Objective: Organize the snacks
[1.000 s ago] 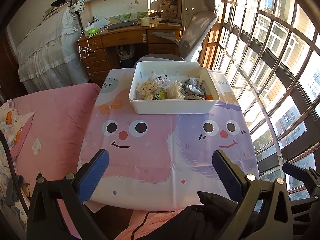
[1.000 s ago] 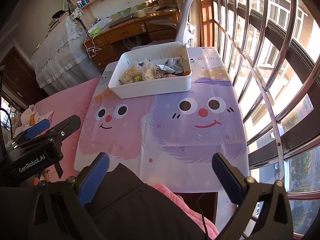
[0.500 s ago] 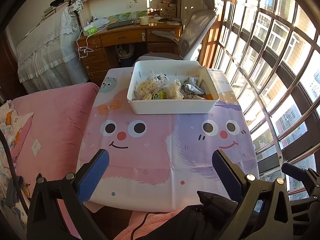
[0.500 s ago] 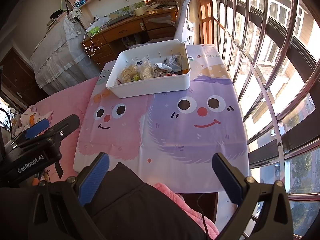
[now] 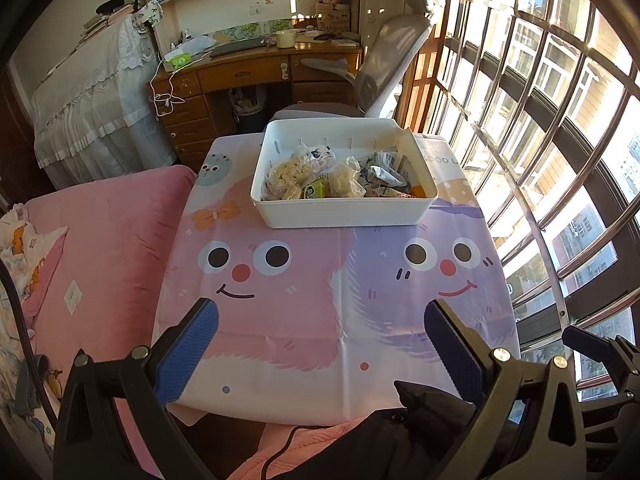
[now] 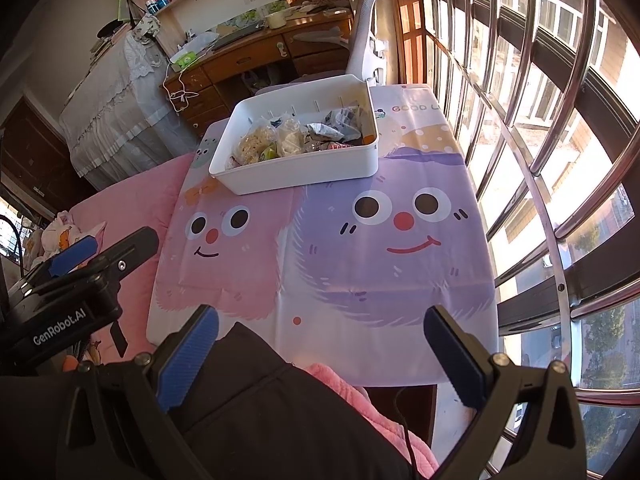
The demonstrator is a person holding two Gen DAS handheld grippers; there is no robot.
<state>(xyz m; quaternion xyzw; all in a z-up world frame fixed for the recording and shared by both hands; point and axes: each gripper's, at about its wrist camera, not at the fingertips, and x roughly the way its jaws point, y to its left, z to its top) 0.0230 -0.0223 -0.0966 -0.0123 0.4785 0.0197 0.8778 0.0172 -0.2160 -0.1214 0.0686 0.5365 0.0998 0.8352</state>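
Note:
A white plastic bin (image 5: 340,212) (image 6: 304,168) stands at the far end of a small table with a pink and purple cartoon-face cloth (image 5: 320,280) (image 6: 332,248). Inside it lie several wrapped snacks (image 5: 320,180) (image 6: 296,136): pale puffed ones, a green pack, silver foil packs. My left gripper (image 5: 320,354) hangs open over the table's near edge, well short of the bin, nothing between its blue pads. My right gripper (image 6: 320,354) is open too, held back over a lap in dark clothing. The left gripper's body (image 6: 68,292) shows at the left of the right wrist view.
A pink bed (image 5: 100,248) adjoins the table's left side. Barred windows (image 5: 540,140) run along the right. Behind the table stand a grey office chair (image 5: 384,60), a wooden desk (image 5: 248,72) with clutter, and bookshelves. A cable (image 5: 288,444) trails over the pink garment on the lap.
Both views have shifted slightly, with the bin sitting a little lower in the left wrist view. Both grippers stay open and hold nothing; the bin and snacks have not moved.

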